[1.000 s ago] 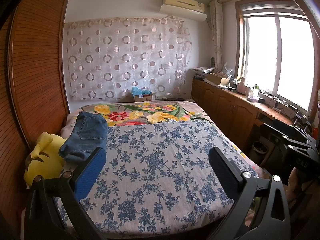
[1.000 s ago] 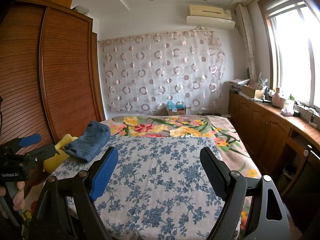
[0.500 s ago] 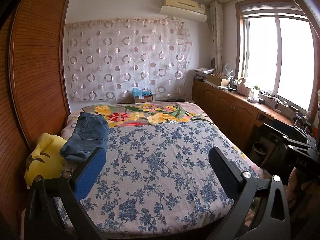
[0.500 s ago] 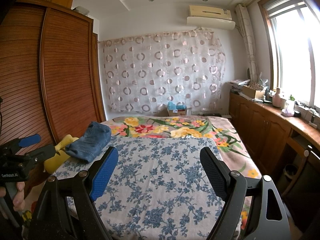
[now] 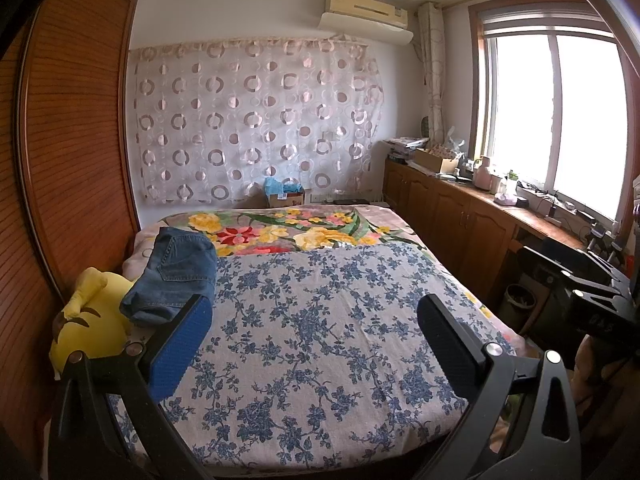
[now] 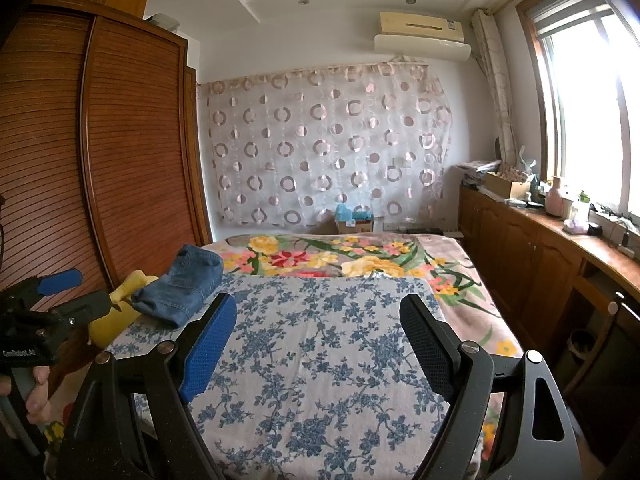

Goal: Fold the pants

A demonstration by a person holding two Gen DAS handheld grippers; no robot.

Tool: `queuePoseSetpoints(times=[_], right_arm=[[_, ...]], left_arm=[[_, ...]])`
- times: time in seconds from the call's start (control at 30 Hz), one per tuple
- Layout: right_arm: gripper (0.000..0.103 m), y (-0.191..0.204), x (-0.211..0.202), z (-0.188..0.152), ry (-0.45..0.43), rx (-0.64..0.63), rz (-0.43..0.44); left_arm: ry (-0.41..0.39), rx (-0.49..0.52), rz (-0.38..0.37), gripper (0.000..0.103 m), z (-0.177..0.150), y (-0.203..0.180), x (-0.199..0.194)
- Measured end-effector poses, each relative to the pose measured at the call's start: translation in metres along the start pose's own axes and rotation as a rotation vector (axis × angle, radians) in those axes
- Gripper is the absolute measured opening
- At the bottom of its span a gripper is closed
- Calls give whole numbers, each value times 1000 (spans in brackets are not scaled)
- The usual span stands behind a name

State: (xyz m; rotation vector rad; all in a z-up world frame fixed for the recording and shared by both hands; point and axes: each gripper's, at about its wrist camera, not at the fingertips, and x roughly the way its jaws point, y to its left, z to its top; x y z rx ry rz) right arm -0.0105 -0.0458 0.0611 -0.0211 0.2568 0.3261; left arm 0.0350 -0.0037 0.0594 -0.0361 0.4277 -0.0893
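Note:
Folded blue jeans (image 5: 176,276) lie in a compact bundle at the far left of the bed, partly on a yellow plush toy (image 5: 86,324). They also show in the right wrist view (image 6: 184,284). My left gripper (image 5: 314,344) is open and empty, held above the near part of the blue-flowered sheet (image 5: 320,320), apart from the jeans. My right gripper (image 6: 318,344) is open and empty over the same sheet (image 6: 320,360). The left gripper also shows at the left edge of the right wrist view (image 6: 56,296).
A wooden wardrobe (image 6: 120,160) stands along the left of the bed. Low wooden cabinets (image 5: 460,216) with clutter on top run under the window on the right. A flowered blanket (image 5: 288,232) covers the far bed end. A cardboard box (image 5: 286,196) sits by the curtain.
Almost nothing has changed. Both views have shifted very slightly, and both grippers stay open over the bed.

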Motion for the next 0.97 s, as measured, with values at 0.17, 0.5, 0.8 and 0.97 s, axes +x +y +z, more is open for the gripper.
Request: queuePoseSetpoints(times=[0.17,0.5,0.8,0.97], right_arm=[[85,0,0,0,-1,1,0],[85,1,0,0,-2,-1,0],[85,2,0,0,-3,0,0],[85,1,0,-1,-3,1,0]], left_arm=[[0,-1,0,103,0,0,0],[-1,-1,1,103,-1,0,0],[-2,0,0,103,-2,0,0],[-2,-3,0,103,-2,0,0]])
